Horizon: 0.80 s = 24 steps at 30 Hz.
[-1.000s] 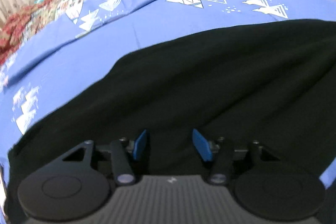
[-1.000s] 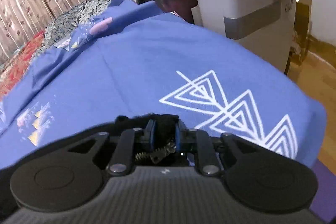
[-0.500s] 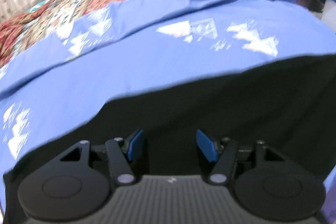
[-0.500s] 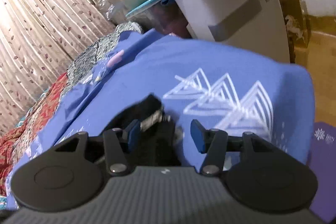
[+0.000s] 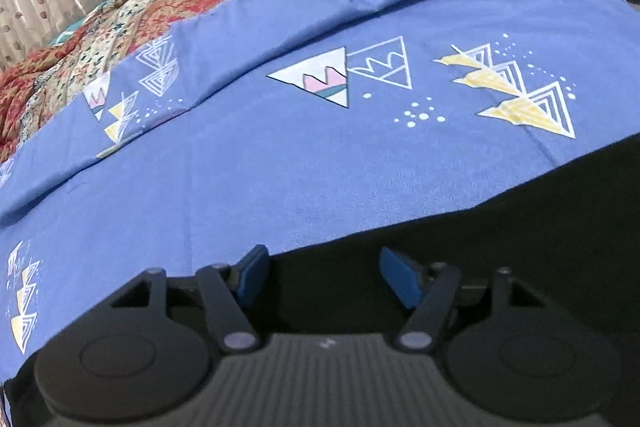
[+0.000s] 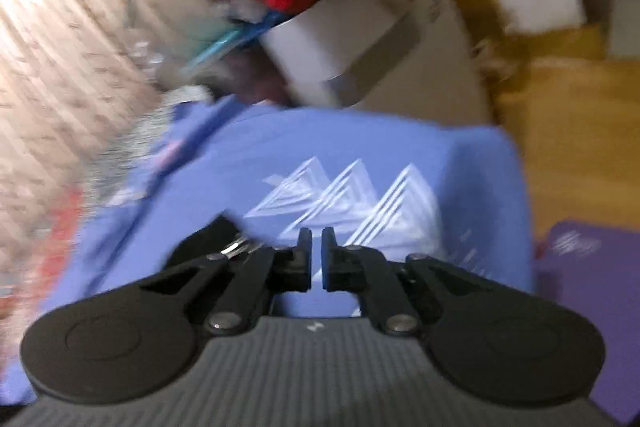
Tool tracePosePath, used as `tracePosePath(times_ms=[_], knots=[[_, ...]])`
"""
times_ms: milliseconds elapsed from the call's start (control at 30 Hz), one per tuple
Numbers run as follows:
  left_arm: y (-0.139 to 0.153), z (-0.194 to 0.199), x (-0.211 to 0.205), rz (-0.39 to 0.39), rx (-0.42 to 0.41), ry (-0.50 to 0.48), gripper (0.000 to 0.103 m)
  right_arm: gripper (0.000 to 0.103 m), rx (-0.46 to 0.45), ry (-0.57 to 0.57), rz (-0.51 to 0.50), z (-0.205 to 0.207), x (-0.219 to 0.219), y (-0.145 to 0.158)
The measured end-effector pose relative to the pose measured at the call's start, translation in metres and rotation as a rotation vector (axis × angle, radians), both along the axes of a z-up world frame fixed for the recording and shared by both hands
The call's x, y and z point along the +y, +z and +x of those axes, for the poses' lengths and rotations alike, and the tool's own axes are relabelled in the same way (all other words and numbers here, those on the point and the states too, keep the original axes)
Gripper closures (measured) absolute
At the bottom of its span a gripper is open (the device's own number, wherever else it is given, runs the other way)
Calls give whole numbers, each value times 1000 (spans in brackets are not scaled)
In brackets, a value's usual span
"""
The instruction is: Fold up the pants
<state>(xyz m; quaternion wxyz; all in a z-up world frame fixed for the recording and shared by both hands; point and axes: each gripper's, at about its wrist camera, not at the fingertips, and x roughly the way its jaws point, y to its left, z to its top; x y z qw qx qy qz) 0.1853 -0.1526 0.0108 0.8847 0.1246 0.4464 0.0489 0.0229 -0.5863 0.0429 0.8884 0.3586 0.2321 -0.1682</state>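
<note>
The step in hand is judged to be a pause between folds: the left gripper (image 5: 322, 277) is held wide open and empty over the near edge of the black pants (image 5: 500, 227), while the right gripper (image 6: 317, 259) is nearly closed on nothing, a narrow gap showing between its pads. The pants lie dark and flat across the lower right of the left view on the blue sheet (image 5: 280, 167); in the blurred right view, a black bunch with a metal fastener, probably the waistband (image 6: 224, 239), sits at centre left. A fresh hold on an edge is called for next.
</note>
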Motion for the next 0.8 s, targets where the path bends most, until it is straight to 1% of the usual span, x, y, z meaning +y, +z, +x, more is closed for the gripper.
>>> tracePosePath(times_ms=[33, 67, 133, 233, 300, 367, 467, 500, 600, 667, 733, 767, 800], knots=[[3, -1, 2, -16, -5, 19, 39, 84, -19, 35, 31, -5, 3, -1], [6, -1, 6, -45, -9, 38, 41, 69, -45, 72, 66, -11, 7, -4], [15, -10, 9, -109, -19, 60, 43, 50, -70, 122, 120, -13, 18, -10], [26, -27, 4, -172, -34, 35, 43, 49, -82, 172, 182, -8, 32, -25], [32, -41, -3, -213, -38, -6, 43, 49, -56, 167, 190, 3, 39, -37], [34, -51, -10, -244, -28, -54, 42, 49, -94, 153, 191, 10, 40, -40], [29, -57, -21, -283, 26, -126, 42, 49, -138, 136, 265, 28, 29, -43], [25, -58, -25, -297, 52, -142, 42, 49, -142, 136, 275, 35, 27, -43], [11, -57, -31, -290, 104, -147, 42, 49, -146, 129, 256, 53, 29, -41], [6, -58, -31, -277, 104, -151, 39, 46, -151, 107, 226, 62, 33, -39], [6, -58, -29, -282, 104, -151, 39, 46, -137, 100, 189, 65, 39, -42], [7, -57, -28, -289, 108, -146, 40, 63, -123, 114, 168, 67, 41, -41], [8, -56, -27, -295, 111, -141, 40, 77, -102, 141, 164, 70, 42, -39]])
